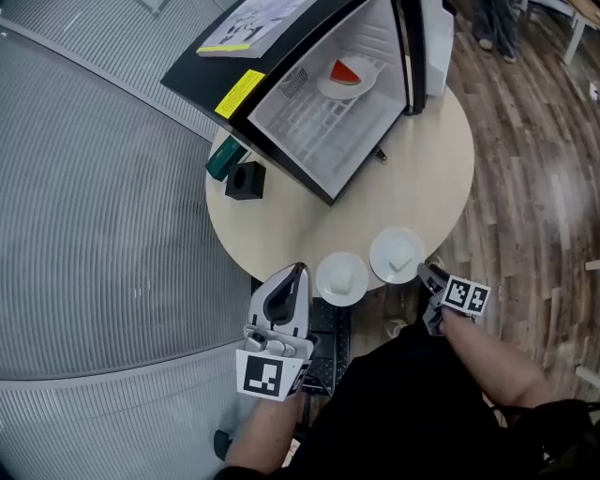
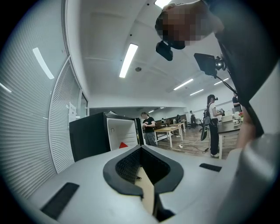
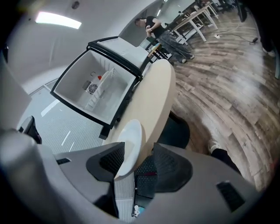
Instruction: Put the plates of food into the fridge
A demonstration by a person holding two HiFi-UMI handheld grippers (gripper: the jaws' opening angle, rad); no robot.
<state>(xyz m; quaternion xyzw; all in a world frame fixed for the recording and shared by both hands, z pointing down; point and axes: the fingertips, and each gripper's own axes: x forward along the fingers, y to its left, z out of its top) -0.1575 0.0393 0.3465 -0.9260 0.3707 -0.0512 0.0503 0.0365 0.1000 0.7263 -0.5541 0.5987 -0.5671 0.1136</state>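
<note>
The right gripper (image 3: 139,153) has its fingers spread around the rim of a plate (image 3: 131,144) at the near edge of the surface (image 1: 300,225). The left gripper (image 2: 141,151) has its fingers pressed together, empty. A weak pinch could tip the plate and spill its food (image 1: 401,263) before it reaches the fridge (image 1: 319,122).

I can't read a single word from here. The yellow sticker (image 1: 239,93) on the black casing of the fridge (image 1: 319,127) has print too small to make out, and so does the printed sheet (image 1: 251,21) on top. The marker cube (image 1: 265,375) on my left gripper (image 1: 296,272) and the one on my right gripper (image 1: 427,274) show only black-and-white square patterns.
</note>
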